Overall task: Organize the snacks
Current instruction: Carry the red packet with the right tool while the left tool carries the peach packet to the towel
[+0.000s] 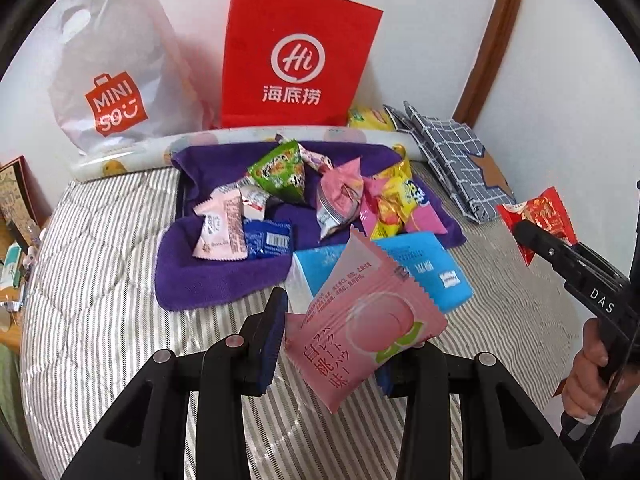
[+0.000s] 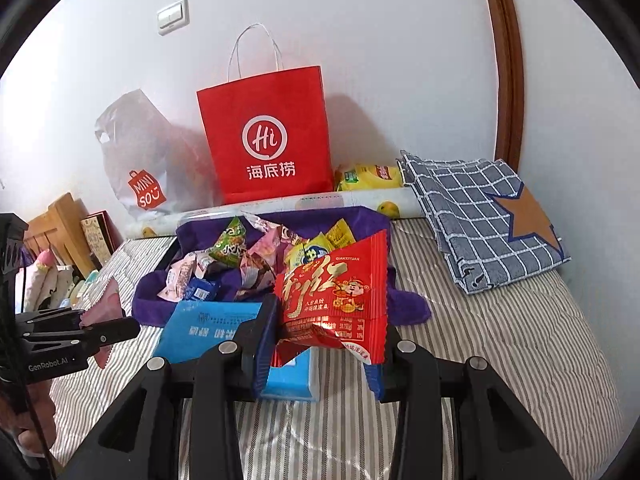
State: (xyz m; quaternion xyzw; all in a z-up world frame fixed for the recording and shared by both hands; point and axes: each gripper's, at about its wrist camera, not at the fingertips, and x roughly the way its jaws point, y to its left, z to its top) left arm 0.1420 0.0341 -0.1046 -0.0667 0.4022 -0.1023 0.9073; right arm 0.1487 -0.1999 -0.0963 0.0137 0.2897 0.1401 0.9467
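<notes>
Pink peach packet (image 1: 362,322) pinched between fingers of left gripper (image 1: 340,344), lifted above bed (image 1: 100,280). Red packet (image 2: 334,300) clamped in right gripper (image 2: 324,356). Snack pile (image 1: 312,196) left on purple towel (image 1: 208,276) at 12 o'clock; red paper bag (image 1: 296,56) behind. Sorting judged barely begun.

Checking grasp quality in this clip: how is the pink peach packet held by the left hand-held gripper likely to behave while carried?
The pink peach packet probably stays fairly stiff: it stands out flat from the left hand-held gripper without drooping. It looks light, likely a single small pastry. Its glossy film may be slippery, and pinched only near one end, it could pivot or slide.
</notes>
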